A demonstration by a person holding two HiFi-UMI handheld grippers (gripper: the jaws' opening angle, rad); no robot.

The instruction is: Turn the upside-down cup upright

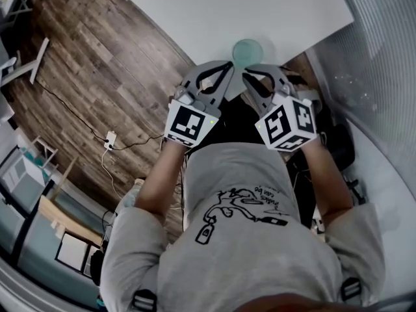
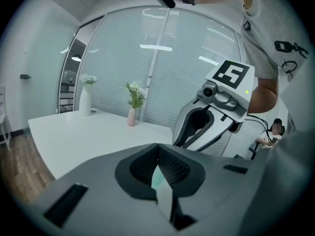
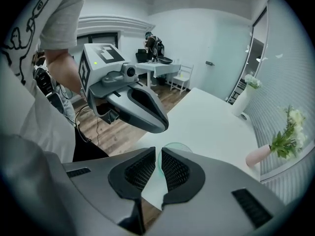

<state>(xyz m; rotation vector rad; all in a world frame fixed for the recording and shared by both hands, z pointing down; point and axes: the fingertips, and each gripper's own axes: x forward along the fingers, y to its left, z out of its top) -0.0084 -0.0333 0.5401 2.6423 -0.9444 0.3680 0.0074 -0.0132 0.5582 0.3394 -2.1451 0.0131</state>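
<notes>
Cup (image 1: 247, 51) sits on table (image 1: 260, 5); left gripper (image 1: 229, 64) and right gripper (image 1: 247, 73) closed, empty

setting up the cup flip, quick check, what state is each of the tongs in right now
Left tongs: closed, holding nothing.
Right tongs: closed, holding nothing.

A white table (image 1: 227, 12) stands on a wood-plank floor (image 1: 97, 64). A white plug adapter (image 1: 110, 139) lies on the floor, well clear of the table. Two vases stand upright on the table, apart from each other, along the edge beside a glazed wall with blinds (image 2: 187, 68): a white vase (image 2: 85, 100) holding white flowers, and a pink vase (image 2: 132, 117) holding green stems. A white chair (image 3: 182, 77) stands beyond the table's far end.
</notes>
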